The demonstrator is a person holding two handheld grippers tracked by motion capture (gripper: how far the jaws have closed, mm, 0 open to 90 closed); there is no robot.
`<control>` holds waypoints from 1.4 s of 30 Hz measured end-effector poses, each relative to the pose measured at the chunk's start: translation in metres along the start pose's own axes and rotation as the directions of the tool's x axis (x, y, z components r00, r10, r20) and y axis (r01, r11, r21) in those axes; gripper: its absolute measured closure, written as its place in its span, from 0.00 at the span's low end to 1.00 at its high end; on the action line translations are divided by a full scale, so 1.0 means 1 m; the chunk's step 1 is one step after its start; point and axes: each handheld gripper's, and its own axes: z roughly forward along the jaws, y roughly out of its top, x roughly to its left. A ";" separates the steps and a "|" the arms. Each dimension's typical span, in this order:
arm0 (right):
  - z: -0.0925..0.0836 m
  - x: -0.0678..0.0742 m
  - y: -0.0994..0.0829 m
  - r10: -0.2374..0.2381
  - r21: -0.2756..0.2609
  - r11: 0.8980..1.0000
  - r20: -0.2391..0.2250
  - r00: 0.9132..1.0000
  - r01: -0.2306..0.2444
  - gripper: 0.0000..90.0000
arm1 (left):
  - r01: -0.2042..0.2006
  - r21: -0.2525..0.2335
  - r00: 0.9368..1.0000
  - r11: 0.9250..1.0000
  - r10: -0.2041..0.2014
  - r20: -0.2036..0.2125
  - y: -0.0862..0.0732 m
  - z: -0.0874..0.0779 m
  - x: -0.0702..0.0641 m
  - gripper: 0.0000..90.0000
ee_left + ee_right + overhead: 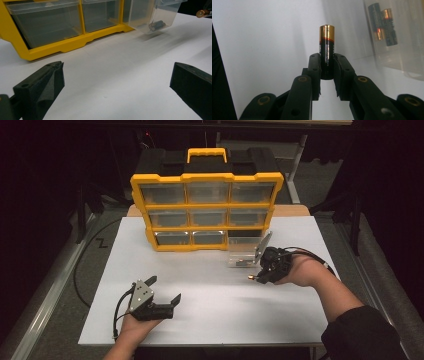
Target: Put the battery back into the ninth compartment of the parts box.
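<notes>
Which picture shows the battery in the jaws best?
The right gripper view: the battery stands close up, clamped between the jaws. The high view shows a tiny glint; the left gripper view shows its copper tip.

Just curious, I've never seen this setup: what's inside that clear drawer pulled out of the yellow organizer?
Inside the clear drawer, two batteries lie side by side. The plastic is hazy, so anything deeper in the drawer cannot be made out.
</notes>
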 end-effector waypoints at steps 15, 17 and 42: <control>-0.014 -0.009 0.008 -0.002 0.004 1.000 0.015 1.000 0.002 0.88 | -0.007 0.004 1.000 1.000 0.007 -0.001 0.000 0.000 0.000 0.00; -0.016 -0.010 0.009 -0.002 0.013 1.000 0.017 1.000 0.002 0.88 | -0.006 0.002 1.000 1.000 0.006 -0.001 0.000 0.000 0.000 0.00; -0.035 -0.026 0.020 0.008 0.022 1.000 0.046 0.999 -0.009 0.88 | -0.004 -0.002 1.000 1.000 0.004 0.004 0.000 -0.001 0.001 0.00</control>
